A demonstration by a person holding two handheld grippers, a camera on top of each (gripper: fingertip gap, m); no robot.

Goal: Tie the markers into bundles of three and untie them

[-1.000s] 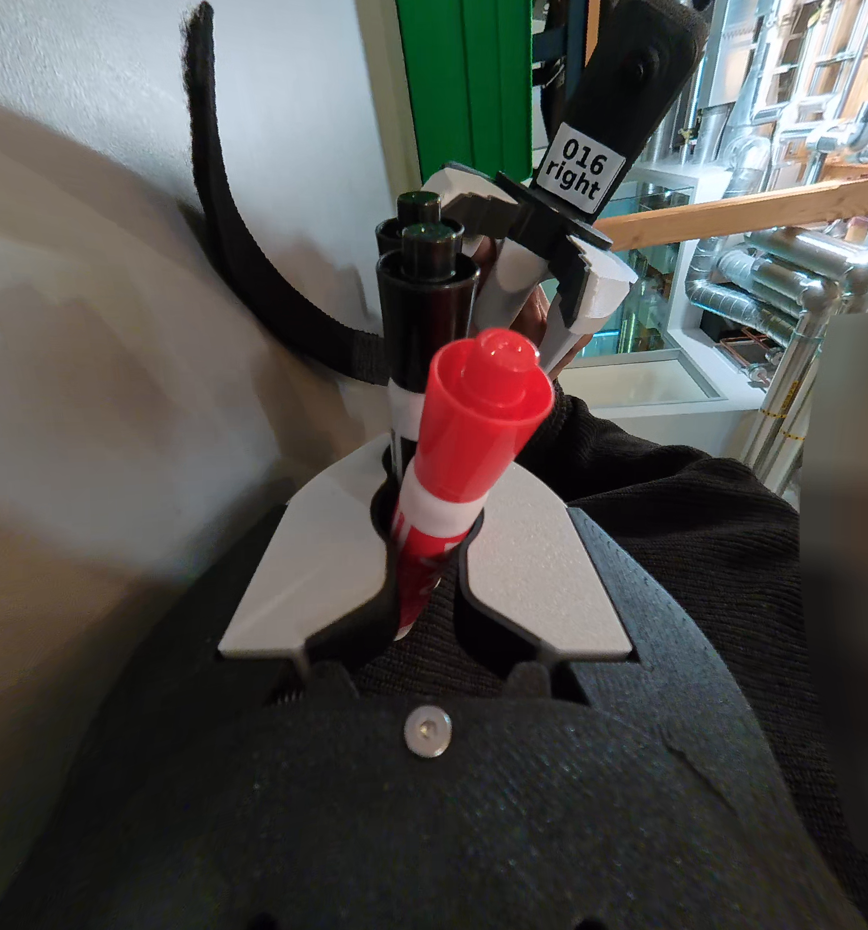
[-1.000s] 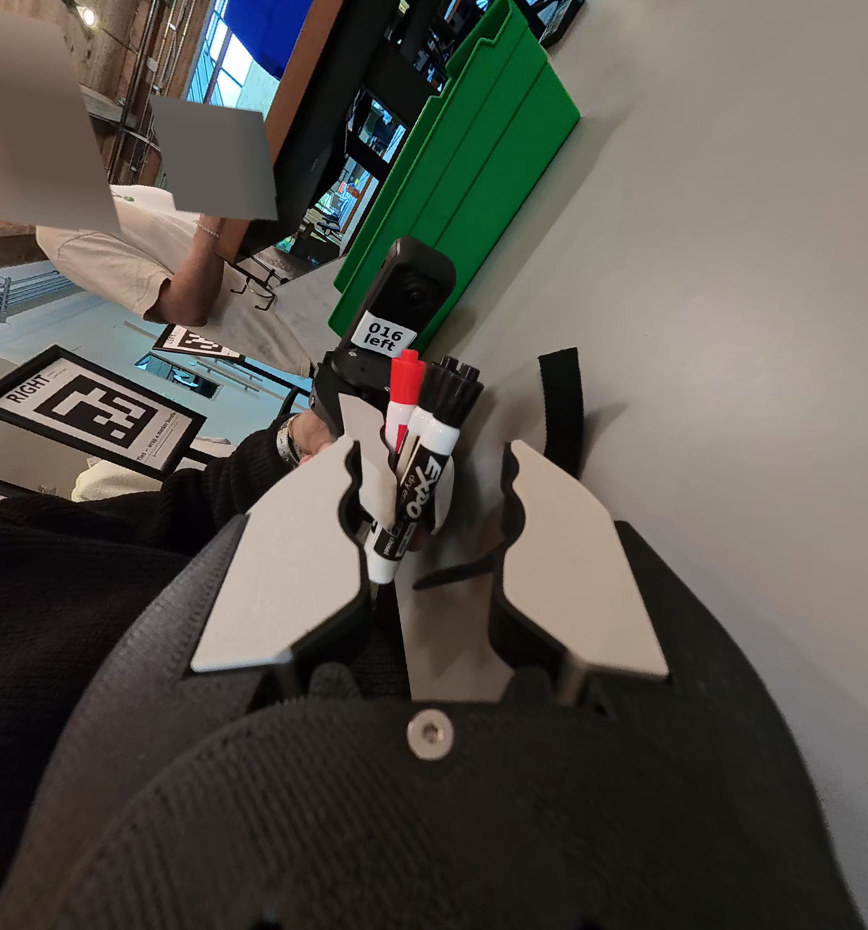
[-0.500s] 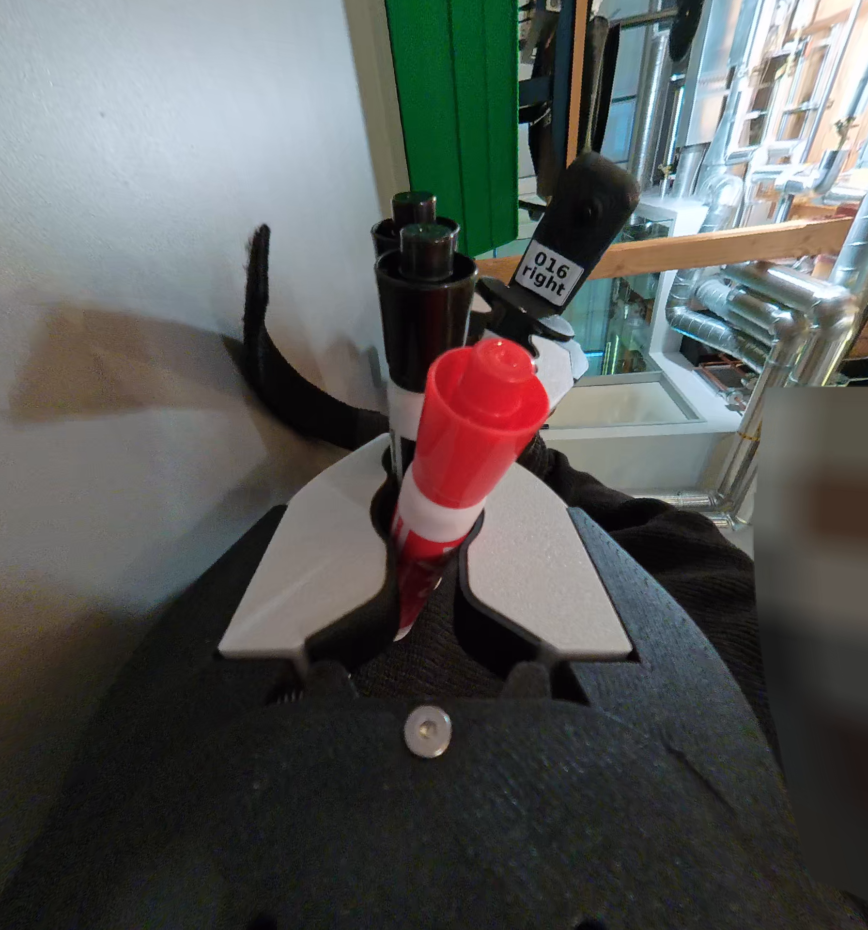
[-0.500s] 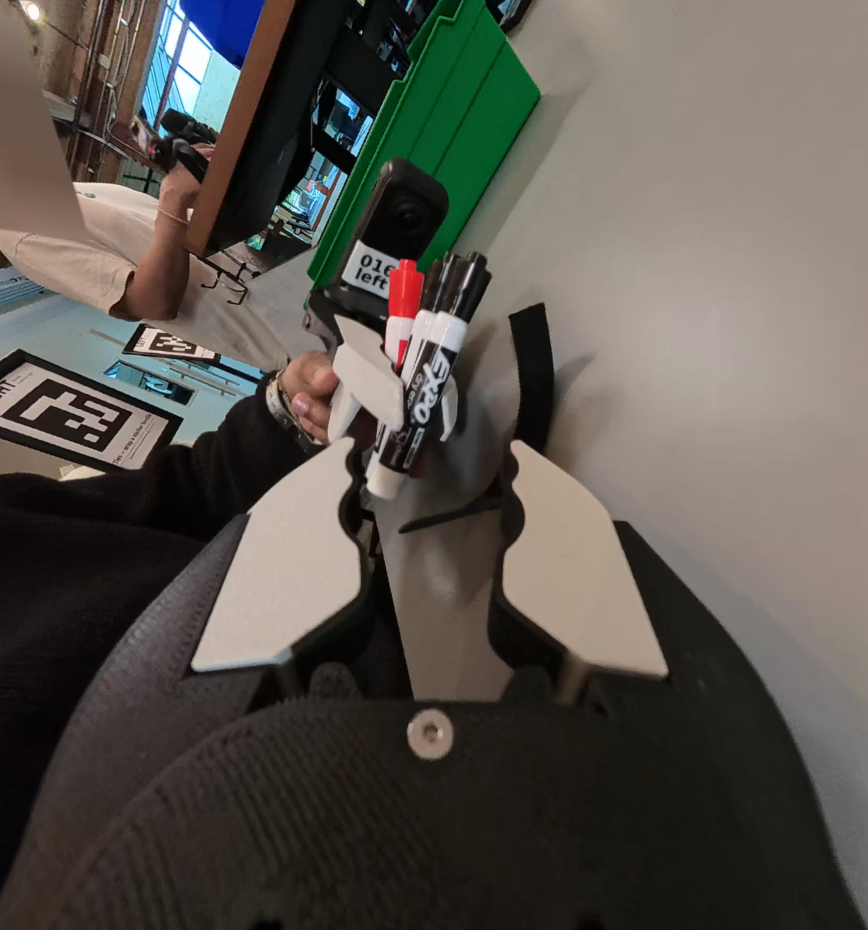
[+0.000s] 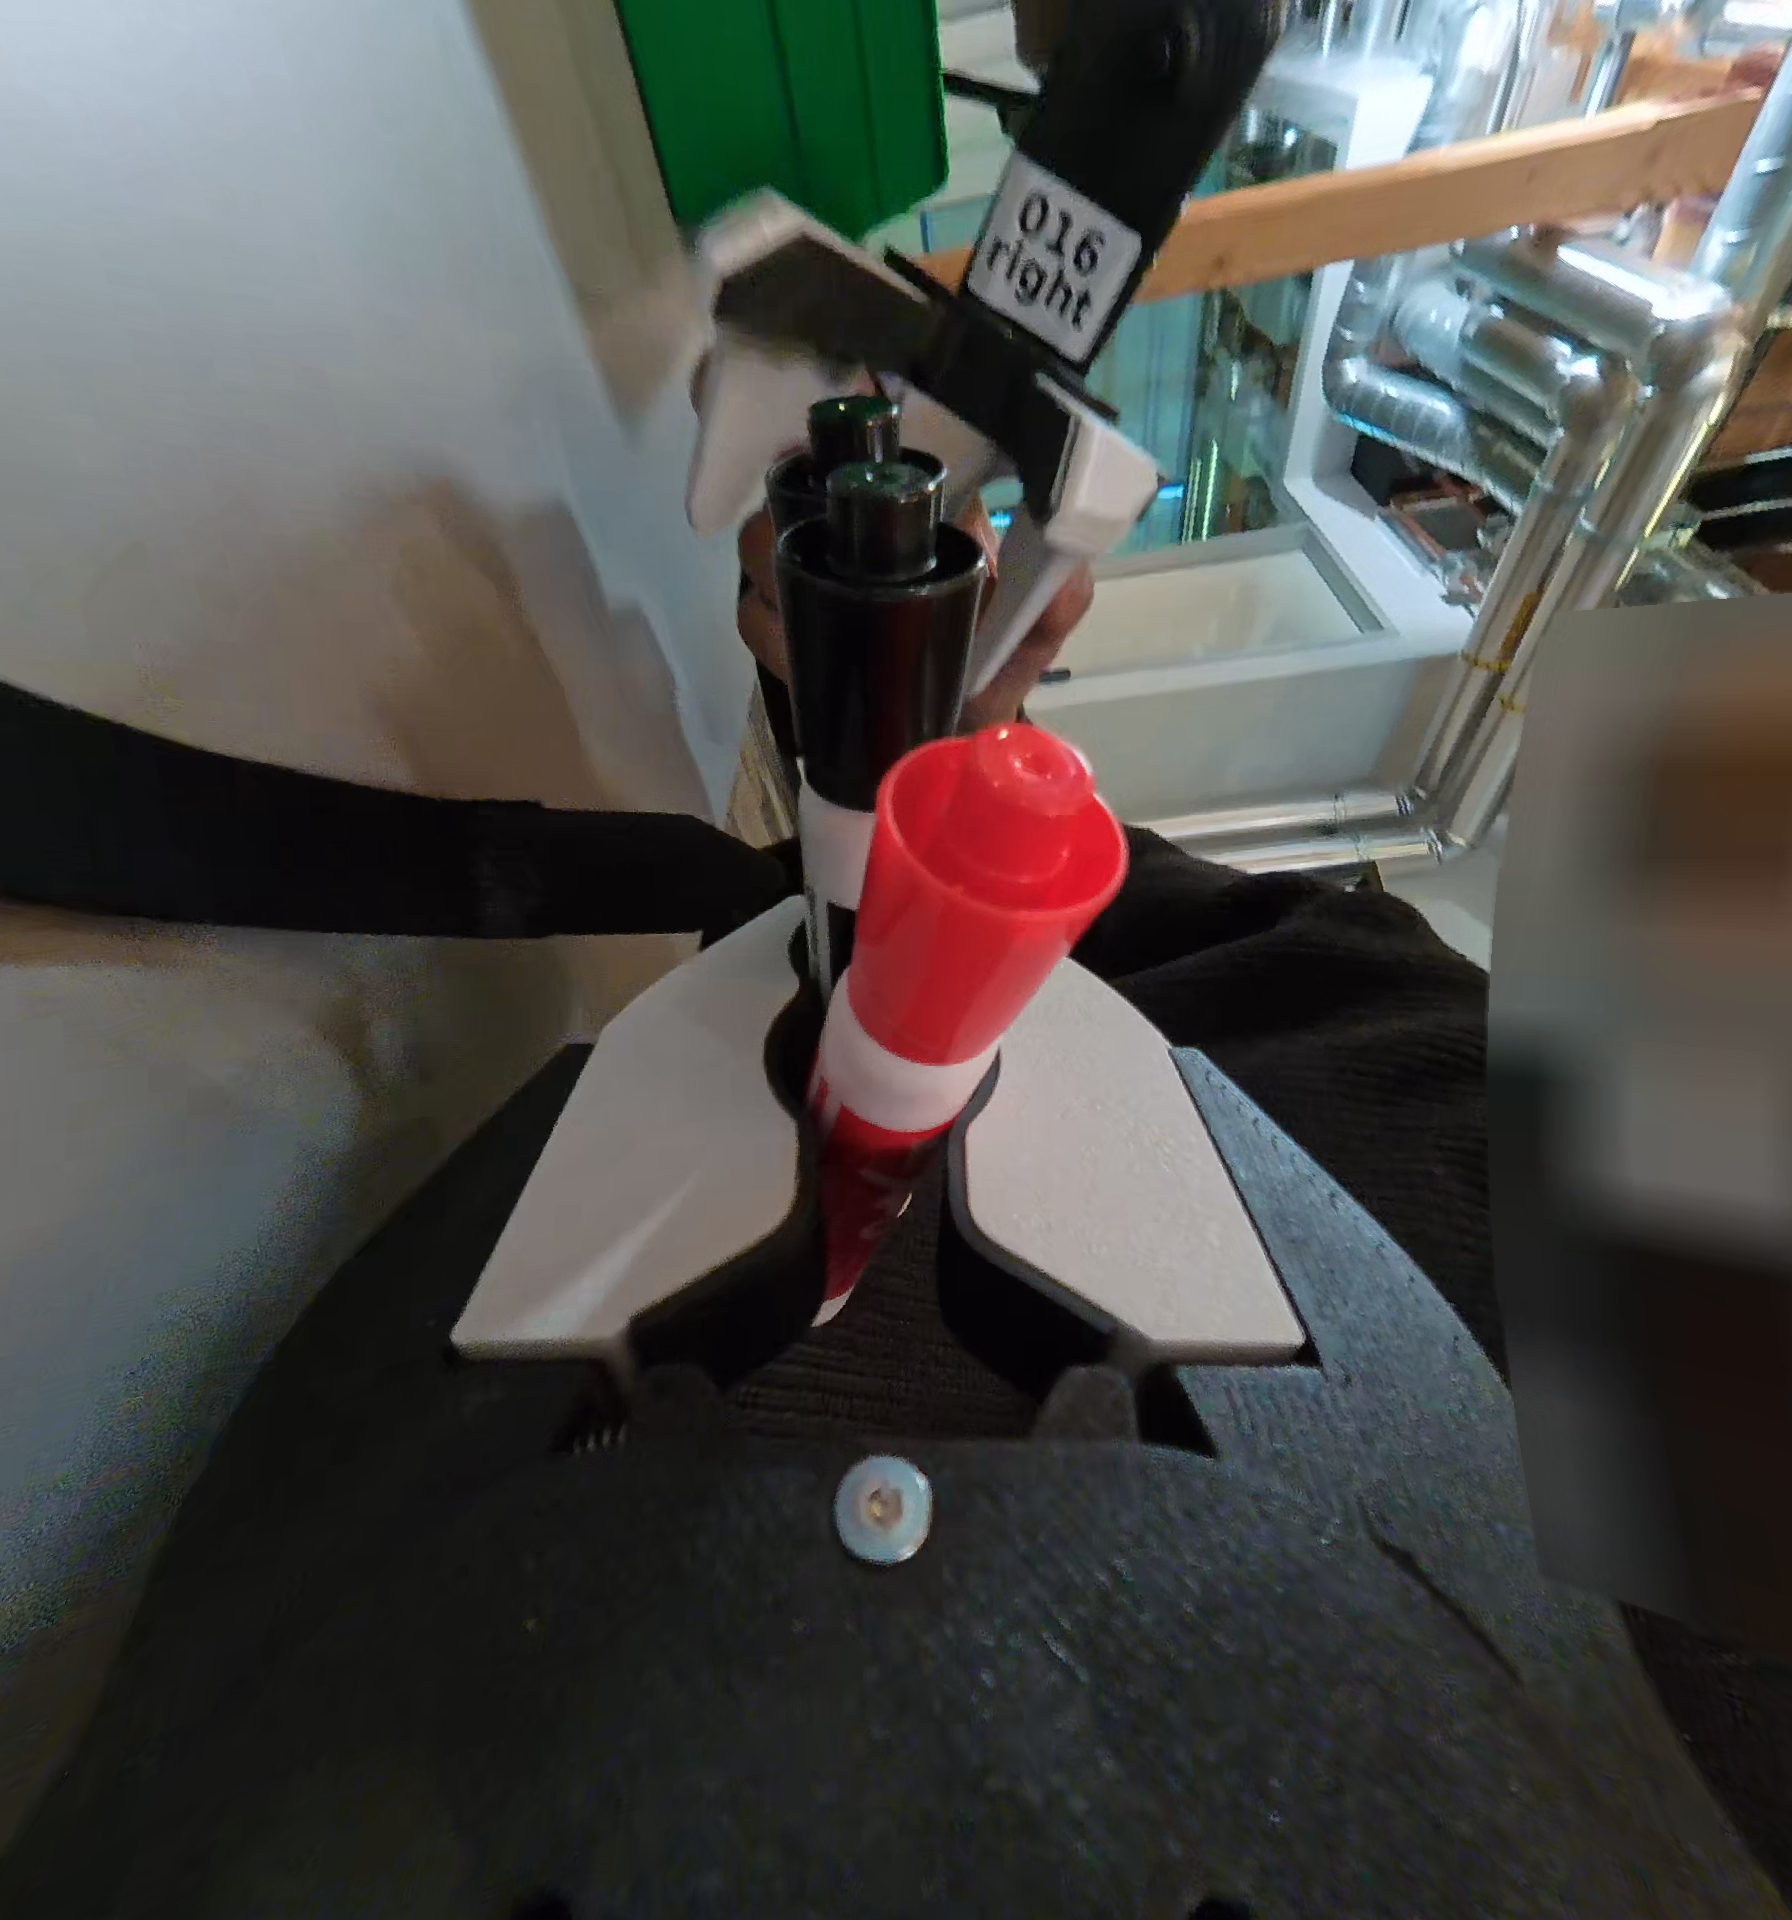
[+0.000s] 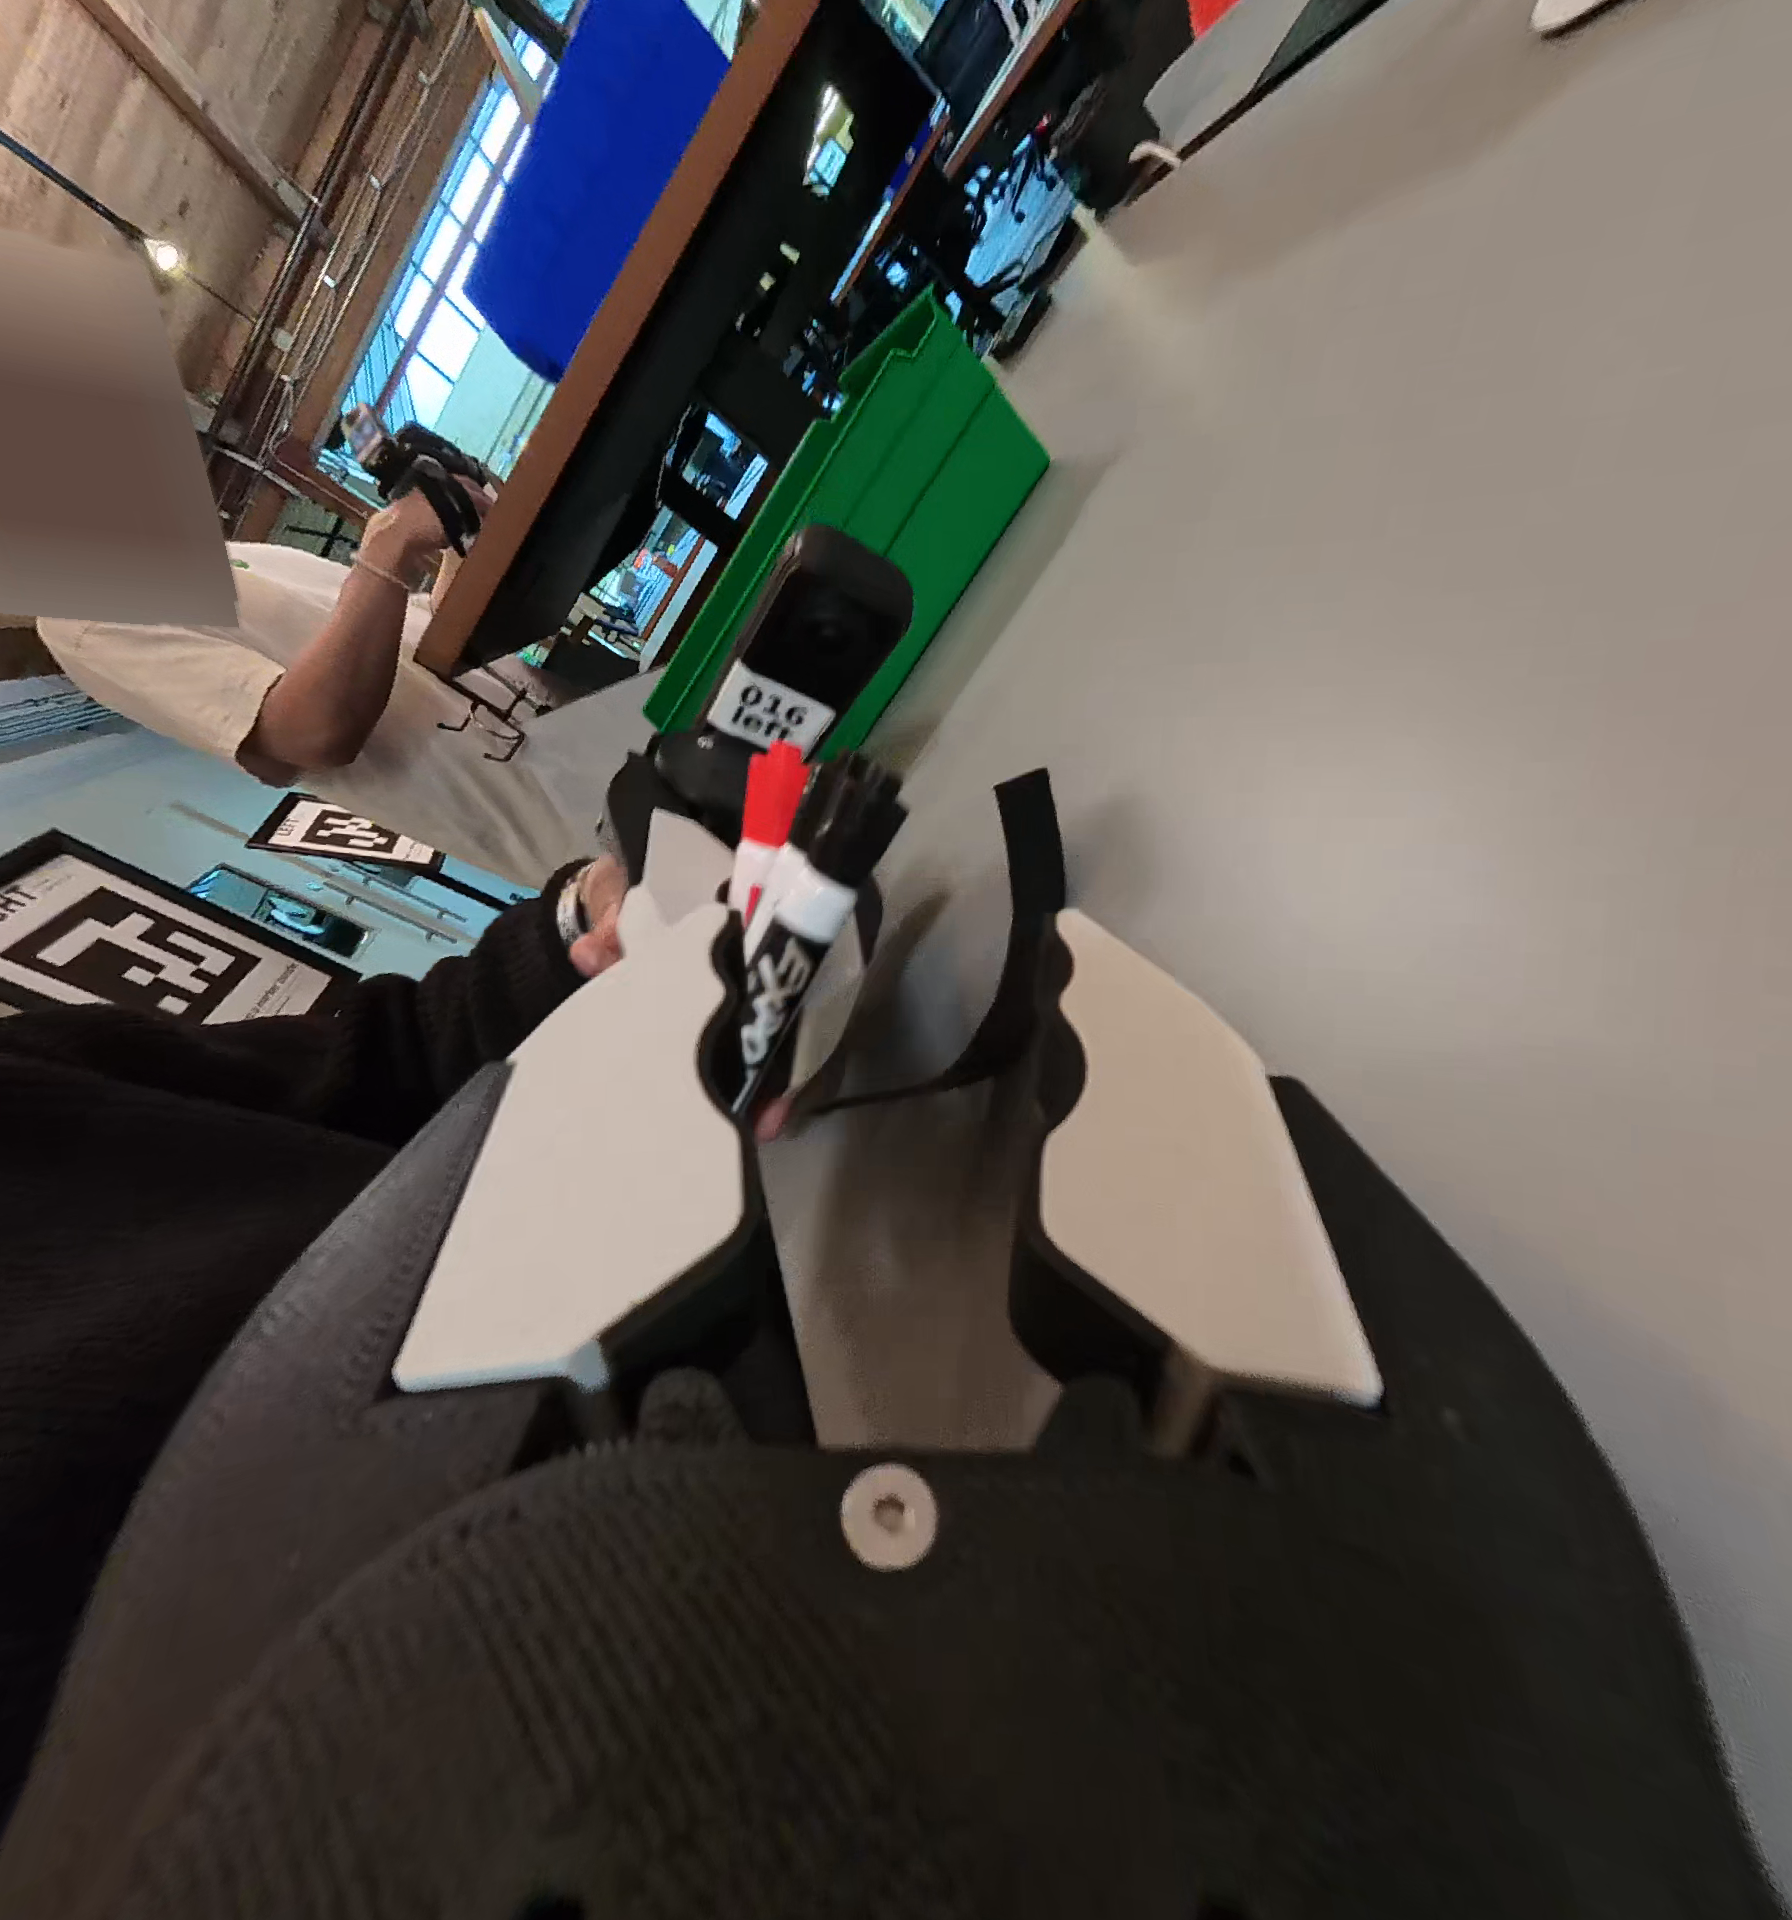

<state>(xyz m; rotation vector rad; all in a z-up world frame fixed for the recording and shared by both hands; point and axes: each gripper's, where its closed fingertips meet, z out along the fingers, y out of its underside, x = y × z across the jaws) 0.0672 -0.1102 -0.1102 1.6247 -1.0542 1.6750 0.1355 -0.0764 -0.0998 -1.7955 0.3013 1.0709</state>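
Honestly this looks like the middle of the tying (or untying, can't tell which) step. The left hand-held gripper (image 5: 876, 1060) is clamped on three markers at once: a red marker (image 5: 959, 914) nearest the camera and two black markers (image 5: 871, 644) stacked behind it, all poking out past the fingers, caps away from the lens. So the bundle is up in the air, held over the pale grey desk (image 6: 1494, 623), not lying on it.

A black strap (image 5: 300, 862) comes off the markers just above the left fingers and trails out to the left edge of the left wrist view. In the right wrist view the same strap (image 6: 1027, 842) curls up beside the bundle (image 6: 798, 894), loose end free, nothing gripping it.

The right hand-held gripper (image 6: 892, 1039) has its jaws spread wide with nothing in them, and it sits right up close to the bundle; one finger is just beside the black barrels. From the left view it hangs over the marker tips, a bit blurred.

My guess for the next move: the right one has to catch that free strap end without knocking the markers askew, while the left keeps its squeeze. A green bin (image 6: 871, 499) sits further back on the desk, well apart from all this
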